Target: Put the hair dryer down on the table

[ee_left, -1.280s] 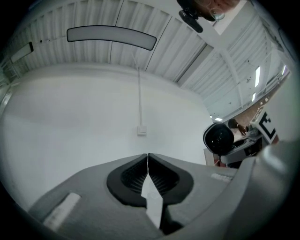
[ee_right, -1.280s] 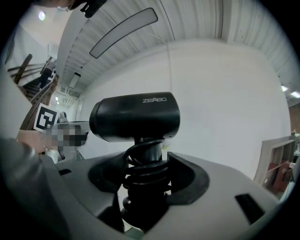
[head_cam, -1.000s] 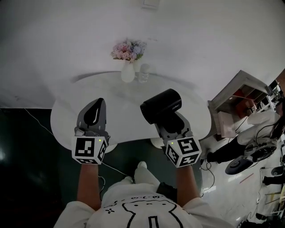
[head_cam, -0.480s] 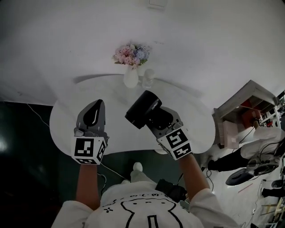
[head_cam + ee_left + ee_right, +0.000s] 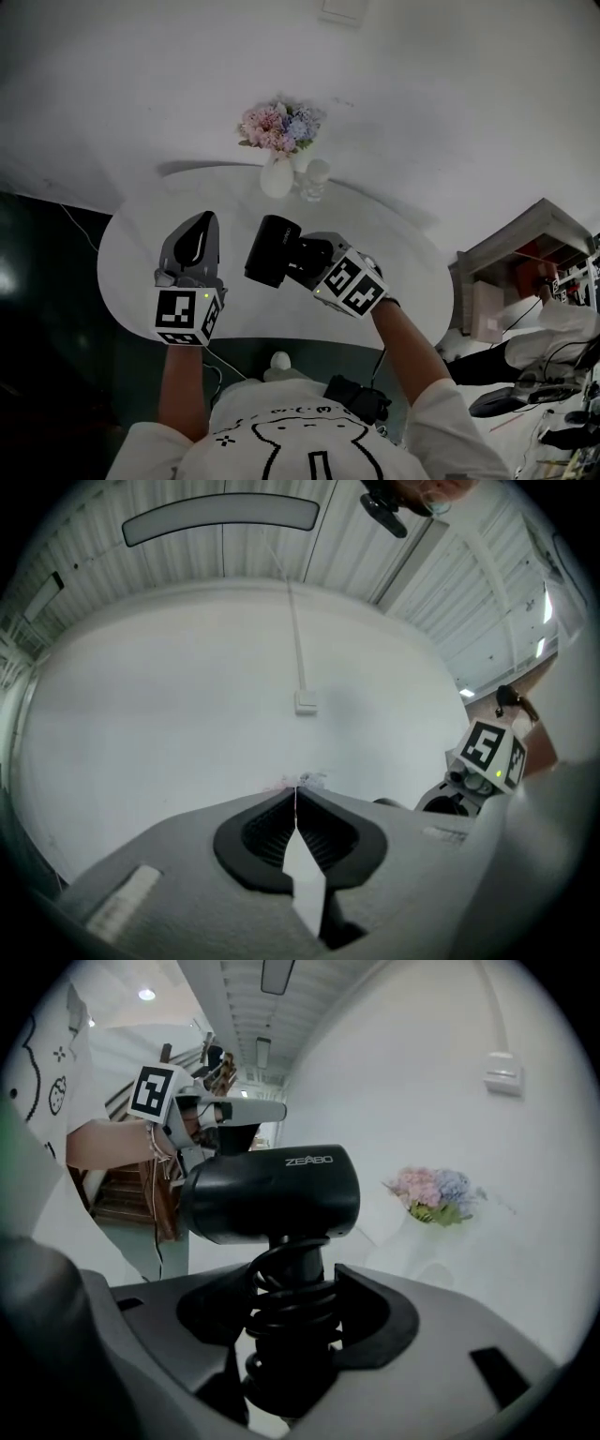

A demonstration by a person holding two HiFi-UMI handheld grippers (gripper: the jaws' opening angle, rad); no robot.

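Observation:
My right gripper (image 5: 298, 262) is shut on the handle of a black hair dryer (image 5: 271, 250), with the cord coiled round the handle between the jaws (image 5: 291, 1321). The dryer's barrel (image 5: 272, 1192) lies crosswise and points left, low over the middle of the white round table (image 5: 394, 248). My left gripper (image 5: 194, 241) is shut with nothing in it and sits level over the table's left part, its pads (image 5: 281, 832) meeting at the tips. The right gripper's marker cube (image 5: 487, 752) shows at the right of the left gripper view.
A white vase of pink and blue flowers (image 5: 277, 141) and a small clear jar (image 5: 315, 178) stand at the table's far edge by the white wall. A shelf unit (image 5: 525, 253) and clutter stand on the floor to the right. The person's legs (image 5: 281, 361) are under the near edge.
My right gripper has swung the hair dryer leftward and down toward the table, rolling so the barrel now lies sideways. My left gripper has shifted only slightly.

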